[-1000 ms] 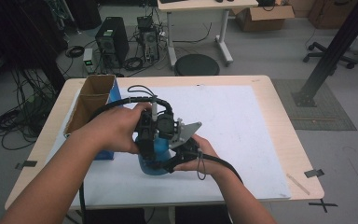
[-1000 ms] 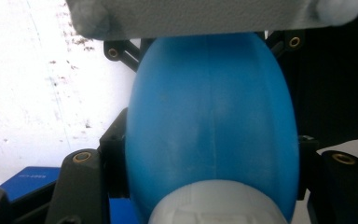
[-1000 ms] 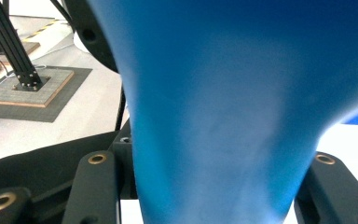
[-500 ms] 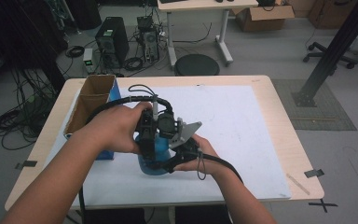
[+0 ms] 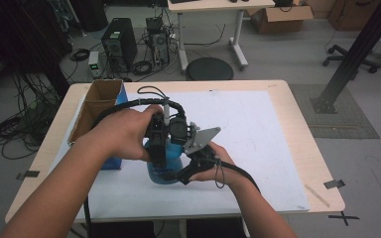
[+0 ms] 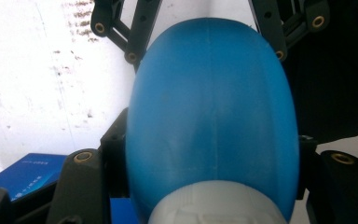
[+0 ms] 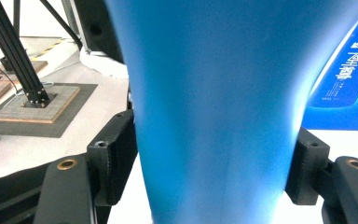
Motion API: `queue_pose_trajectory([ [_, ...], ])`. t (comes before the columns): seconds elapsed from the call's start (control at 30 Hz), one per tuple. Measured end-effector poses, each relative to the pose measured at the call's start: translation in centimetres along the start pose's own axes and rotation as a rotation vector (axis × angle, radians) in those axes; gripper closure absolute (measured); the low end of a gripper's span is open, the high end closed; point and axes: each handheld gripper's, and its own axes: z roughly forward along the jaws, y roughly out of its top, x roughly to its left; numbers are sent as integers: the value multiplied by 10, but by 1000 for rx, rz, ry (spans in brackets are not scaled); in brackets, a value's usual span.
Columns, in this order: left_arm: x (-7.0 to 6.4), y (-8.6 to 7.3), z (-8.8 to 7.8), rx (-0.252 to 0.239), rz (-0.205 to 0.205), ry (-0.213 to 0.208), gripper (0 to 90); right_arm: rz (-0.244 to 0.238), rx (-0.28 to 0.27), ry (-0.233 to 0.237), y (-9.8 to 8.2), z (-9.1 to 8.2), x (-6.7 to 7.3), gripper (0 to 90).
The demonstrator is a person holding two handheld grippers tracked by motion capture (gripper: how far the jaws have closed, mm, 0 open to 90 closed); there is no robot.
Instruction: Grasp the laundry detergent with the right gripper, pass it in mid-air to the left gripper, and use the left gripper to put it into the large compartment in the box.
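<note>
Near the counter's (image 5: 278,148) front edge, nothing has shifted: left tool (image 6: 205,154) and right tool (image 7: 209,168) stay closed on the blue bottle (image 5: 162,166), which stands beside the blue box (image 5: 110,162); any transfer looks paused

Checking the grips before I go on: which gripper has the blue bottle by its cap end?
The left gripper: its jaws flank the blue bottle just by the white cap. The right gripper clamps the plain body.
</note>
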Motion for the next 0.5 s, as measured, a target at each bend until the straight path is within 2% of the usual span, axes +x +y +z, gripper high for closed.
queue_pose_trajectory([
  [0.23, 0, 0, -4, -1, -3, -3, 387, 22, -12, -20, -3, -3, -3, 214],
  [0.33, 0, -1, -6, -3, 2, -5, 387, 21, -12, -21, -3, -3, -3, 202],
  [0.5, 1, -2, -10, -7, 2, -15, 386, 32, -21, -19, -2, -5, -5, 130],
])
